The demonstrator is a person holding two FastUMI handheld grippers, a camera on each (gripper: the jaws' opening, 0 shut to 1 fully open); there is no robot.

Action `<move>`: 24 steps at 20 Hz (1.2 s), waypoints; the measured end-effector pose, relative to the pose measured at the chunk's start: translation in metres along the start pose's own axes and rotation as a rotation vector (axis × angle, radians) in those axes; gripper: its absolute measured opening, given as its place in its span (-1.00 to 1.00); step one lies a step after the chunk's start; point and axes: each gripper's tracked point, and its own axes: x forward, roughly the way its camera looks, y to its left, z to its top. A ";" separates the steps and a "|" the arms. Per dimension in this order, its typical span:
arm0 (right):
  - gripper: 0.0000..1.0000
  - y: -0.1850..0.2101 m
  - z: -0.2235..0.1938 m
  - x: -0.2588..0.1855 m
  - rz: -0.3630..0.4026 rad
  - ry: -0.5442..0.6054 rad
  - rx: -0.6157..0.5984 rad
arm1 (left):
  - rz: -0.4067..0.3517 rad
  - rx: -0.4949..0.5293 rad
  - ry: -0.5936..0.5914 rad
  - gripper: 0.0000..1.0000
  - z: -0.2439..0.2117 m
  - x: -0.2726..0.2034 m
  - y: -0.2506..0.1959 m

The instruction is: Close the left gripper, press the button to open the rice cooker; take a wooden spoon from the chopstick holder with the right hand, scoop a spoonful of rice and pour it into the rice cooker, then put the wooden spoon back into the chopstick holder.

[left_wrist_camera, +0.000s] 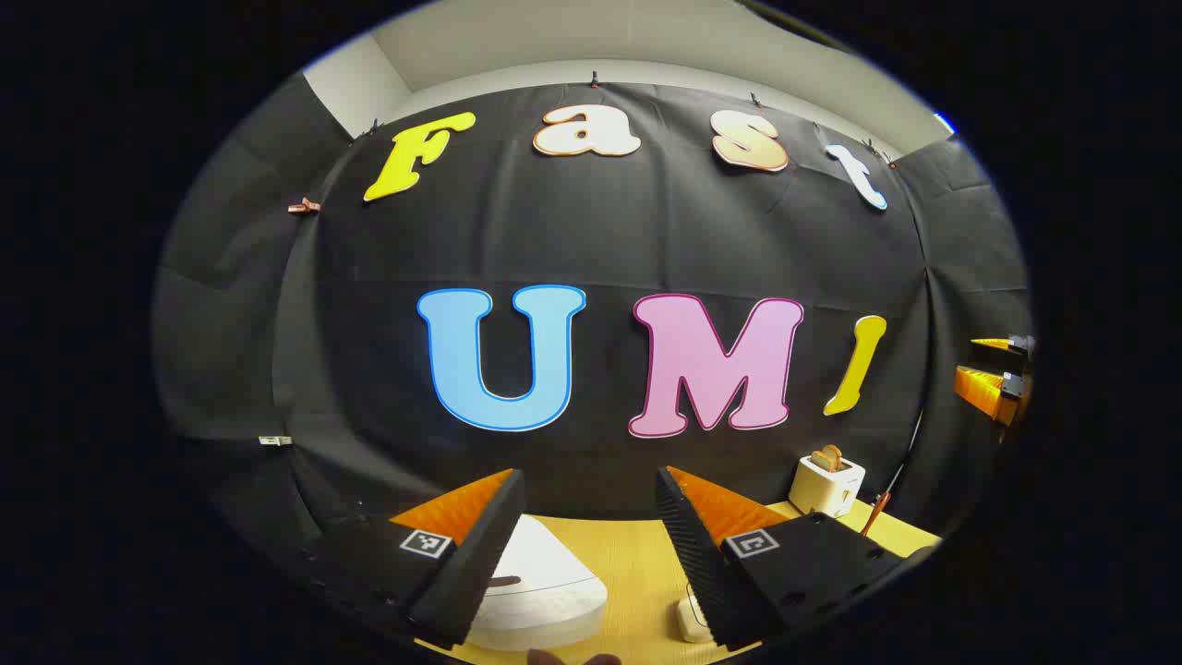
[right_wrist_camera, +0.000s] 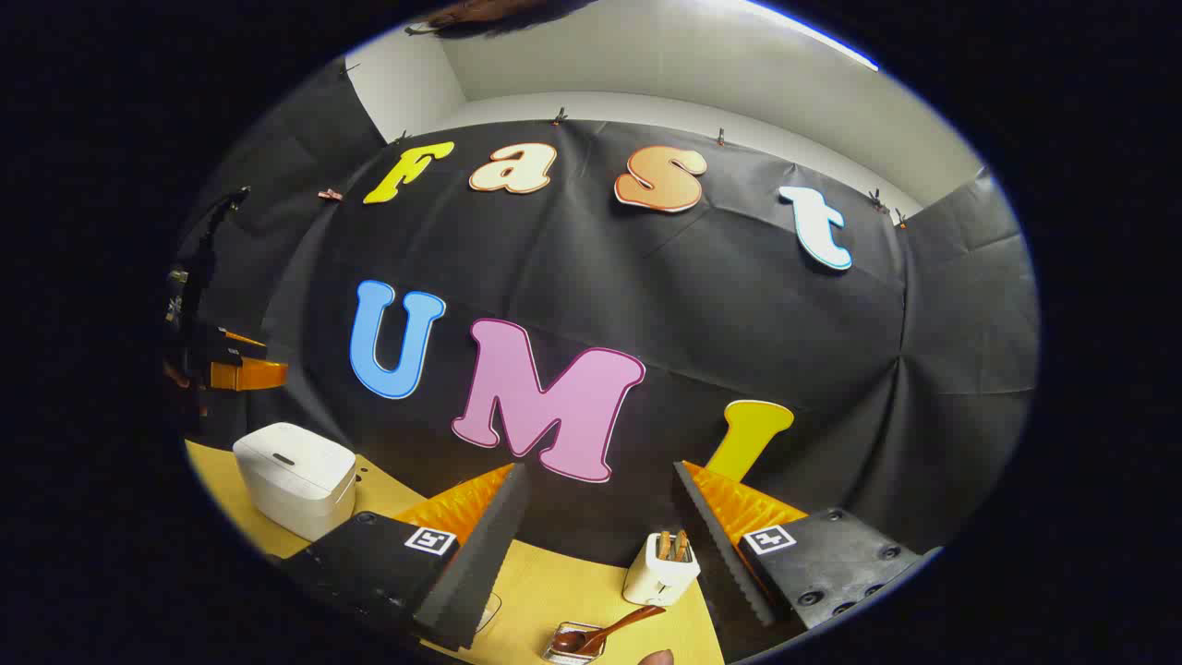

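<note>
The white rice cooker (left_wrist_camera: 545,591) sits with its lid down just below and ahead of my left gripper (left_wrist_camera: 589,480), which is open with nothing between its fingers. In the right gripper view the rice cooker (right_wrist_camera: 295,476) stands at the table's left end. My right gripper (right_wrist_camera: 600,469) is open and bare, held above the table. A wooden spoon (right_wrist_camera: 609,630) leans in the small chopstick holder (right_wrist_camera: 565,651) at the bottom edge, below the right gripper. The left gripper (right_wrist_camera: 275,358) hangs at the far left above the cooker. The right gripper (left_wrist_camera: 965,360) shows at the far right, open.
A white toaster (right_wrist_camera: 660,568) with bread slices stands on the yellow table (right_wrist_camera: 554,577) near the back wall; it also appears as the toaster (left_wrist_camera: 826,485) at the right. A small white object (left_wrist_camera: 688,621) lies partly hidden behind my left gripper's right finger. A thin brown handle (left_wrist_camera: 877,513) rises beside the toaster.
</note>
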 end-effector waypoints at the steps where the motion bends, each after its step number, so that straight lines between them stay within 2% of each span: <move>1: 0.93 0.000 -0.001 0.001 0.000 0.000 0.000 | 0.000 -0.001 -0.001 0.83 0.001 0.001 0.000; 14: 0.93 0.002 -0.009 0.015 0.007 0.008 0.004 | 0.002 -0.004 0.005 0.83 -0.004 0.016 -0.002; 20: 0.93 0.002 -0.013 0.016 0.006 0.018 0.005 | -0.032 -0.008 0.010 0.80 -0.006 0.017 -0.010; 22: 0.93 0.000 -0.014 0.016 0.001 0.020 0.006 | -0.090 -0.025 0.044 0.00 -0.013 0.020 -0.019; 23: 0.93 -0.001 -0.014 0.015 -0.001 0.023 0.006 | -0.088 -0.027 0.077 -0.54 -0.022 0.020 -0.016; 24: 0.93 -0.002 -0.015 0.014 -0.002 0.023 0.007 | -0.054 -0.022 0.111 -0.79 -0.030 0.025 -0.003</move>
